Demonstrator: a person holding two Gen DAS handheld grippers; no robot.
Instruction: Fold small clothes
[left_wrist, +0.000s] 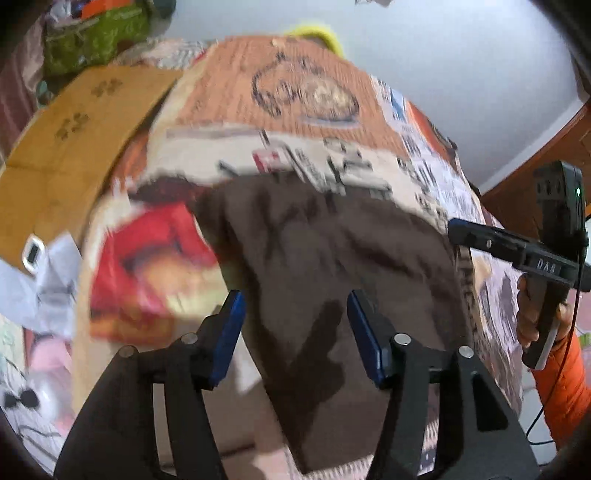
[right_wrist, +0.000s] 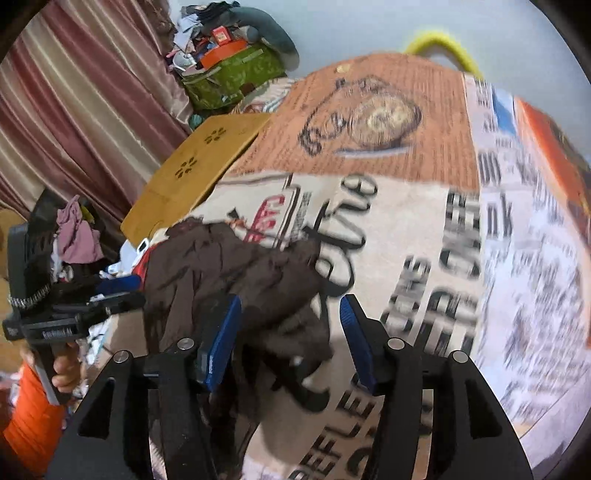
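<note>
Brown garment (left_wrist: 332, 266) lies under both grippers on the printed cloth (left_wrist: 229, 147), pinched by neither: left gripper (left_wrist: 295, 314) parted above its middle, right gripper (right_wrist: 290, 314) parted over its right edge, the bulk lying leftward. Left hand looks nearer.

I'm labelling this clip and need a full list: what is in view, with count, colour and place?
garment: one, dark brown, lying on the printed cloth.
printed cloth: one, orange, cream and black lettering, covering the work surface.
wooden board: one, tan with flower cut-outs, beside the cloth's far left edge.
green bag: one, stuffed with clutter, by the wall.
curtain: one, pink and cream stripes, left of the right wrist view.
clothes pile: mixed colours, left of the garment.
left gripper: black, blue jaws, open over the garment.
right gripper: same, open at the garment's edge.
sleeve: orange.
</note>
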